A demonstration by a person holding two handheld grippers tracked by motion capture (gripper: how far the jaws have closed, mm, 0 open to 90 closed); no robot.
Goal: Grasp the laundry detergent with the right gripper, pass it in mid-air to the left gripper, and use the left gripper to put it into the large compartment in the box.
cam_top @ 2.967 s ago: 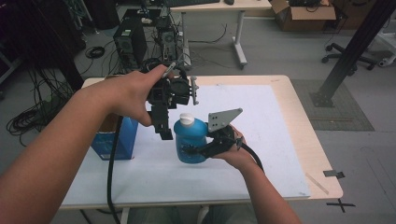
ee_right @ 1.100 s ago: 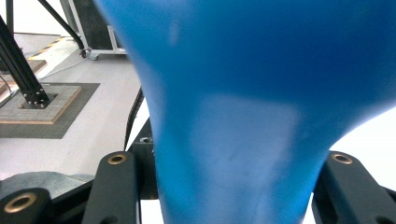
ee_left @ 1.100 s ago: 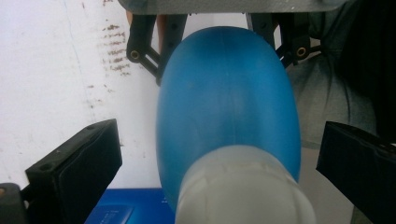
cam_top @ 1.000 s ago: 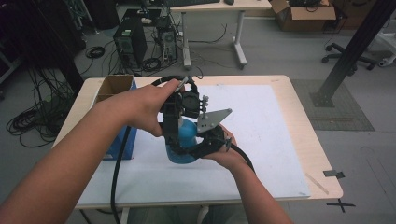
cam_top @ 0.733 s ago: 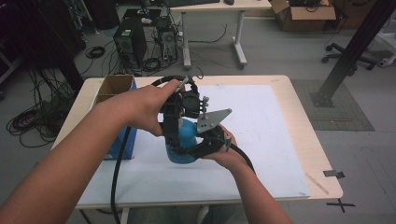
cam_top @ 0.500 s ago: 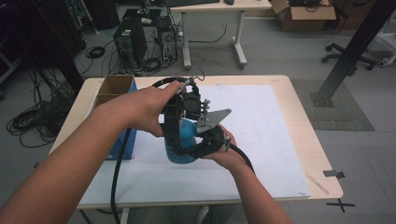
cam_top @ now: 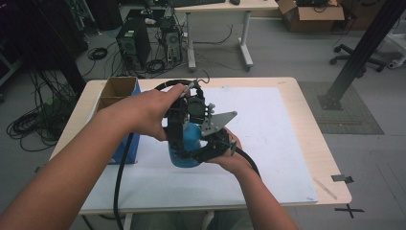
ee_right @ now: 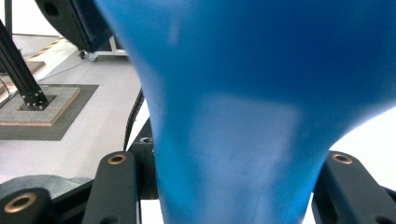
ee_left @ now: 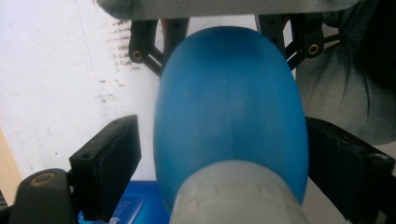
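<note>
Both grippers work on one blue bottle that stands on the white sheet of the table. Right gripper is clamped on the bottle's body low down, holding it upright. Left gripper comes from above with its jaws either side of the white cap; they have just been closing, and a gap remains beside the left pad.

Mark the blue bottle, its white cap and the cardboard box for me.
blue bottle (ee_left: pixel 229 98): left gripper view, on the rounded shoulder of its body.
white cap (ee_left: pixel 238 196): left gripper view, on the cap's ribbed side.
cardboard box (cam_top: pixel 117 87): high view, on an inner brown wall at the open top.
</note>
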